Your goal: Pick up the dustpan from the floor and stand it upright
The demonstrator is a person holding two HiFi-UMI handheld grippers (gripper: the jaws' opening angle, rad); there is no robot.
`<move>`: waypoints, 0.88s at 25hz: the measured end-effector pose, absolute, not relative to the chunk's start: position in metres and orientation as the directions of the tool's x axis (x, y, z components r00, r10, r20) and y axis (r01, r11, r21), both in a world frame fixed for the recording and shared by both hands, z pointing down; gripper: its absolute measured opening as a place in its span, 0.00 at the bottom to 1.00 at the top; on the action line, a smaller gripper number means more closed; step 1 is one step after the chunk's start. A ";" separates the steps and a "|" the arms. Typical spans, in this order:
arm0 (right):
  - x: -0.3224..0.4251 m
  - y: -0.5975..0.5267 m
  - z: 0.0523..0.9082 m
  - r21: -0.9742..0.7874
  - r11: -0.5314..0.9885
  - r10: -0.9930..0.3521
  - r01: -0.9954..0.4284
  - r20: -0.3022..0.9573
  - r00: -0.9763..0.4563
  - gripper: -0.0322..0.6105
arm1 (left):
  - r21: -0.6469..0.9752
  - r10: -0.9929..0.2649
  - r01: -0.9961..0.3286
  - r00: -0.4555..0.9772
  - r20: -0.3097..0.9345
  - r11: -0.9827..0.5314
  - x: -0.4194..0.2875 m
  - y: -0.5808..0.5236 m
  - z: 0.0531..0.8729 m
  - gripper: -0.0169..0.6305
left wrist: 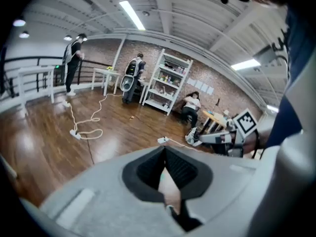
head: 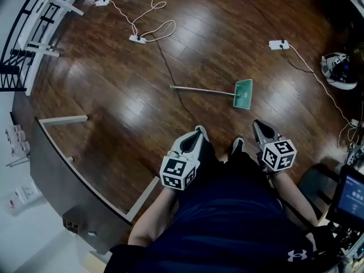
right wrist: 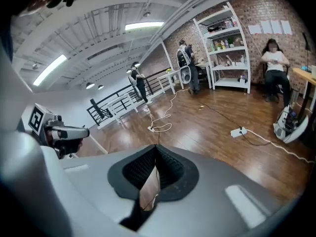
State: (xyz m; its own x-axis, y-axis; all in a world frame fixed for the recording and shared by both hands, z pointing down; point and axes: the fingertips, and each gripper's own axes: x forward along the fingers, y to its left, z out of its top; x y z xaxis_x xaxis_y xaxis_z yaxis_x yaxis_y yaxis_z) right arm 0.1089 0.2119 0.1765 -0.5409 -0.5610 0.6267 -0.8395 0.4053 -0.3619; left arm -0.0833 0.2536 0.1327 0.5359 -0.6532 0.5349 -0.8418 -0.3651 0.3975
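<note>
- Dustpan [head: 243, 94]: lies on the wood floor [head: 114, 84] with its long handle running to the left, well ahead of both grippers.
- Left gripper [head: 199, 132]: I read its jaws as pressed together, nothing between them.
- Right gripper [head: 260, 127]: jaws likewise together, holding nothing, clear of the dustpan.

The dark, glossy wooden plank floor [head: 114, 90] carries a teal plastic dustpan [head: 243, 94] lying flat toward 2 o'clock, its long pale handle pointing to 9 o'clock. A white power strip [head: 137, 38] with a looped white cord [head: 173, 24] lies at 11 o'clock, and a second white power strip [head: 278, 45] at 1 o'clock.
</note>
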 end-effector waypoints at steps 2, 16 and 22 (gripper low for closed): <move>0.091 0.201 0.178 -0.317 0.446 -0.560 -0.837 0.631 -0.537 0.07 | 0.326 -0.652 -0.851 0.524 0.548 -0.411 -0.108 0.241 0.134 0.03; 0.072 0.134 0.245 -0.402 0.428 -0.491 -0.810 0.649 -0.582 0.07 | 0.281 -0.575 -0.895 0.440 0.690 -0.347 -0.153 0.155 0.203 0.03; 0.086 0.111 0.268 -0.357 0.463 -0.482 -0.811 0.667 -0.569 0.07 | 0.255 -0.583 -0.907 0.412 0.700 -0.335 -0.142 0.127 0.212 0.03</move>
State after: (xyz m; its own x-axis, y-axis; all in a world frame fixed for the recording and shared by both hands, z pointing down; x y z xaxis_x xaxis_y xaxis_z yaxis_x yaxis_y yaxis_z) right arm 0.0862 0.1109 0.2680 -0.5687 -0.4818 0.6667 -0.8111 0.4631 -0.3572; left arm -0.1417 0.1266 0.2120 0.4124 -0.5831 0.7000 -0.9069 -0.3353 0.2551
